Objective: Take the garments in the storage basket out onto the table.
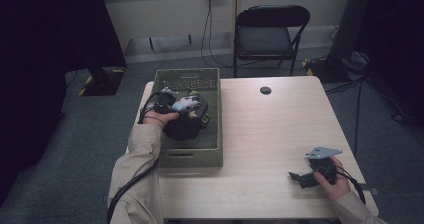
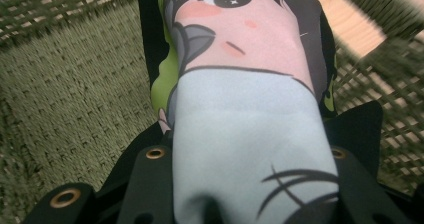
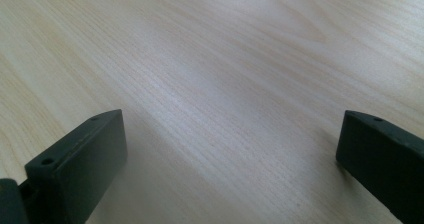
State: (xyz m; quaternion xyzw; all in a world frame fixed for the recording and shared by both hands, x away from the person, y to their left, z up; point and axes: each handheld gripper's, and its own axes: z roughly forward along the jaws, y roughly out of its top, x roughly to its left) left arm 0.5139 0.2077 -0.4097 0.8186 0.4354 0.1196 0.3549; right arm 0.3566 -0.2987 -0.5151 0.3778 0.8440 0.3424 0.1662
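Observation:
A dark garment with a cartoon print (image 1: 186, 115) lies bunched in the green woven basket (image 1: 214, 86) at the table's left. My left gripper (image 1: 176, 105) is inside the basket, shut on the printed cloth (image 2: 245, 109), which bulges up between its black jaws; a pink cartoon face and pale blue panel show on it. My right gripper (image 1: 299, 179) rests low over the bare table (image 3: 225, 59) at the front right, jaws wide apart with nothing between them.
The basket's rim (image 1: 192, 159) faces the person. A round cable hole (image 1: 265, 90) sits at the table's far middle. A black folding chair (image 1: 270, 31) stands behind the table. The basket's woven floor (image 2: 75, 94) lies left of the cloth.

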